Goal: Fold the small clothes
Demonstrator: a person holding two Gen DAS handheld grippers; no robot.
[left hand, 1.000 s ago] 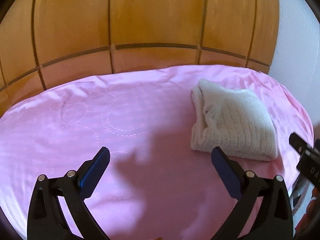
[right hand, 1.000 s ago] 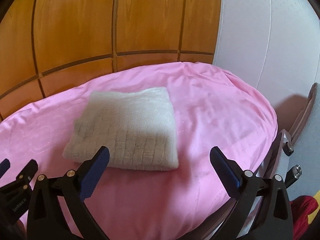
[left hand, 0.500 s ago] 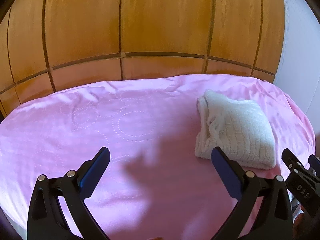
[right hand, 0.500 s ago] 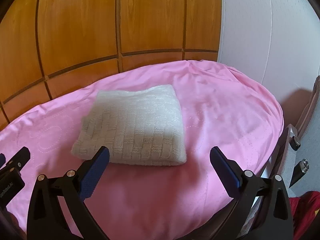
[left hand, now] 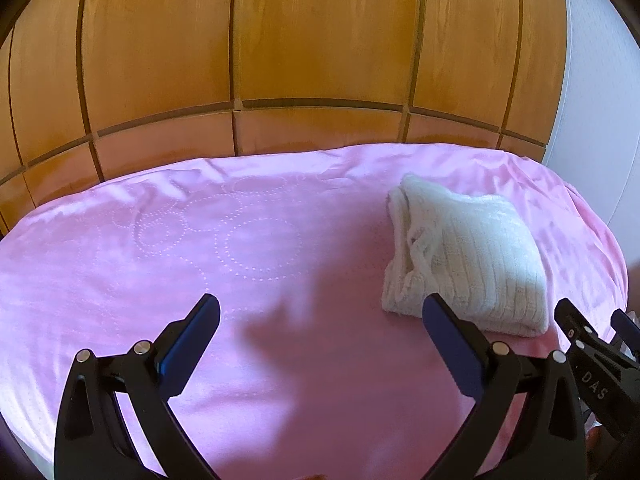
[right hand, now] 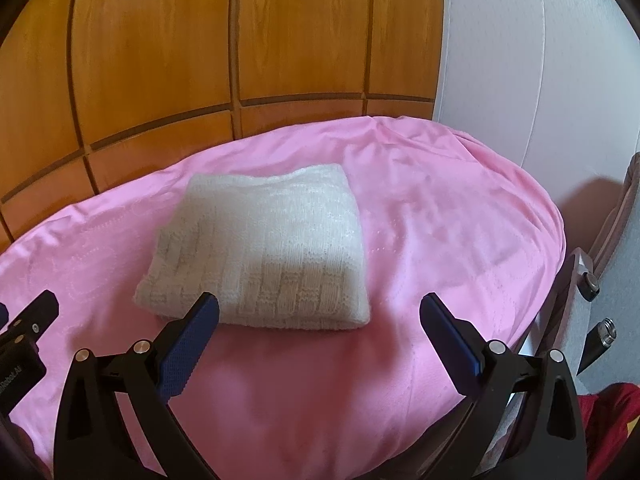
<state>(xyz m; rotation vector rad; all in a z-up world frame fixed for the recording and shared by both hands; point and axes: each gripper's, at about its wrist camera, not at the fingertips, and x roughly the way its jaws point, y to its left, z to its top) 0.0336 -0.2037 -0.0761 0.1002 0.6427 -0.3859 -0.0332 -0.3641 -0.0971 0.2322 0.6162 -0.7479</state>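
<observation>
A cream knitted garment (left hand: pixel 468 256) lies folded into a neat rectangle on the pink bedsheet (left hand: pixel 200 264). In the left wrist view it sits to the right, beyond the right fingertip. My left gripper (left hand: pixel 320 312) hangs open over bare sheet, holding nothing. In the right wrist view the same folded garment (right hand: pixel 264 248) lies just ahead of my right gripper (right hand: pixel 320 312), which is open and empty; its left fingertip (right hand: pixel 200 316) overlaps the garment's near edge. The right gripper's tip also shows at the left wrist view's right edge (left hand: pixel 592 336).
A wooden panelled wall (left hand: pixel 280 60) runs behind the bed. A white padded panel (right hand: pixel 540 80) stands at the right. The bed's edge drops off on the right, with a chair frame (right hand: pixel 580 272) and red cloth (right hand: pixel 608 432) beyond it.
Both grippers have drawn back and risen from the folded garment, so it looks smaller and farther. The garment has not moved.
</observation>
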